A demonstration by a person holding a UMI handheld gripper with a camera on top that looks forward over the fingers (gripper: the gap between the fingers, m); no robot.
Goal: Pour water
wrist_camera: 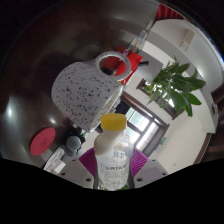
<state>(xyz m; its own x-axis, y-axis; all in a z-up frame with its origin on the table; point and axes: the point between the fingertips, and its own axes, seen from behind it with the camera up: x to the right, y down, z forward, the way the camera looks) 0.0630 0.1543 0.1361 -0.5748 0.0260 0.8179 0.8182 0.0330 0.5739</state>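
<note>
**op:** Fingers [113,170] check, what have you got in them?

**reply:** Your fingers are clamped on a clear plastic bottle [114,158], with a purple pad [88,160] pressed in on one side and the other pad [140,160] on the opposite side. The bottle sits tilted away from you, its yellow cap [114,122] pointing ahead.

**op:** Any brand on it?

**reply:** You've got a white label [114,167] facing the camera with some small dark print, but it's too tiny to read. No brand I can make out.

**op:** Where's the water meant to go?

**reply:** Just beyond the cap there's a speckled grey-white kettle [82,90] with a looped handle [108,67] on top. Your bottle's cap sits close below its lower right edge; I can't tell if they touch.

**op:** Room to move?

**reply:** The whole view is tipped over, so take this loosely. To the kettle's left the shiny grey surface [35,75] runs wide open. Nearer your fingers on the left there's a red round thing [44,139] and a small dark jar [73,143] next to it, both near the bottle. On the right, a leafy green plant [176,85] sits well apart from the kettle, with a bit of red [130,62] just behind the handle.
</note>
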